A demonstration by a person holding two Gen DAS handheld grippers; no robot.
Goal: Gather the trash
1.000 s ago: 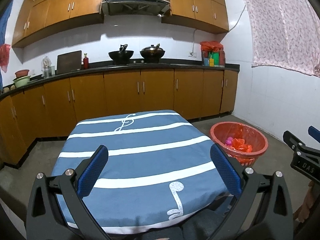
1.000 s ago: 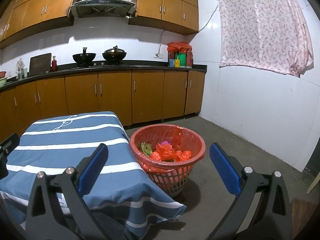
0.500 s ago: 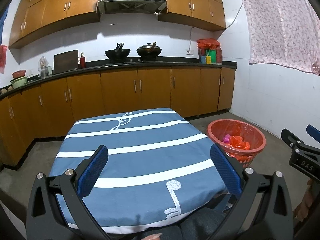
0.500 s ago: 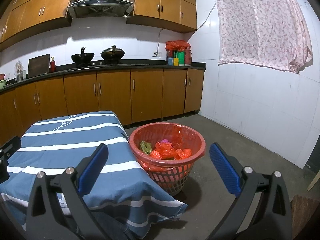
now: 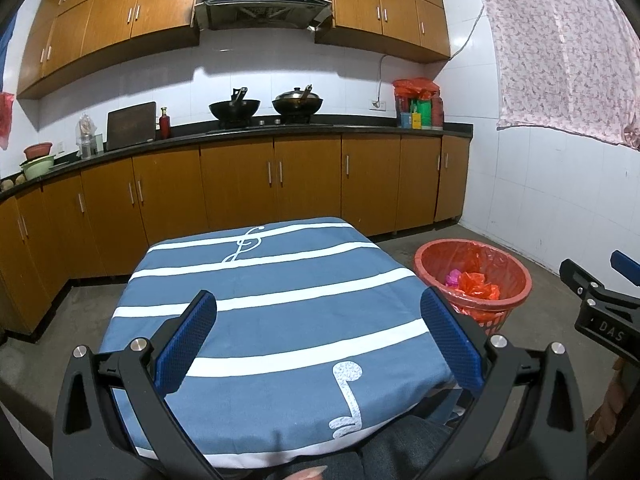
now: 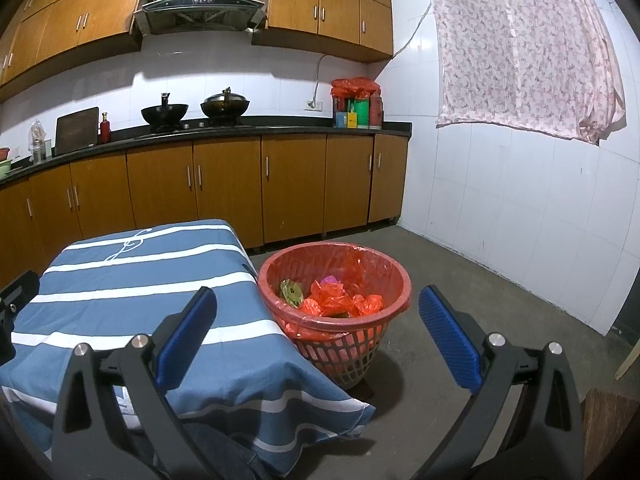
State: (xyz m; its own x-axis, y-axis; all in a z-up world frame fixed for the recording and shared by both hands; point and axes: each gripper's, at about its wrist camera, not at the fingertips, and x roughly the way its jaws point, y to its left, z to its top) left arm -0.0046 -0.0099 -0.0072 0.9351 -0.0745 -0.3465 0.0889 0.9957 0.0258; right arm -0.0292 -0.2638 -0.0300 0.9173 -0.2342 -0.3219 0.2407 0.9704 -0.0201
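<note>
Crumpled orange plastic bags (image 6: 334,300) in the red mesh basket (image 6: 396,280) are judged light, soft, best pinched at folds; left gripper (image 5: 318,340) and right gripper (image 6: 316,338) are held wide apart, empty.

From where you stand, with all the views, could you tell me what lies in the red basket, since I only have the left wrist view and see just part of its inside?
Observer: In the right wrist view, the red basket holds crumpled red plastic bags, a green wrapper and something pink.
Operator: Thank you. Is the right gripper carrying anything? I see only its edge.
Observer: No, the right gripper is open and there is nothing between its fingers.
Operator: Does the basket touch the table?
Observer: It stands on the floor right beside the tablecloth; whether they touch, I cannot tell.
</note>
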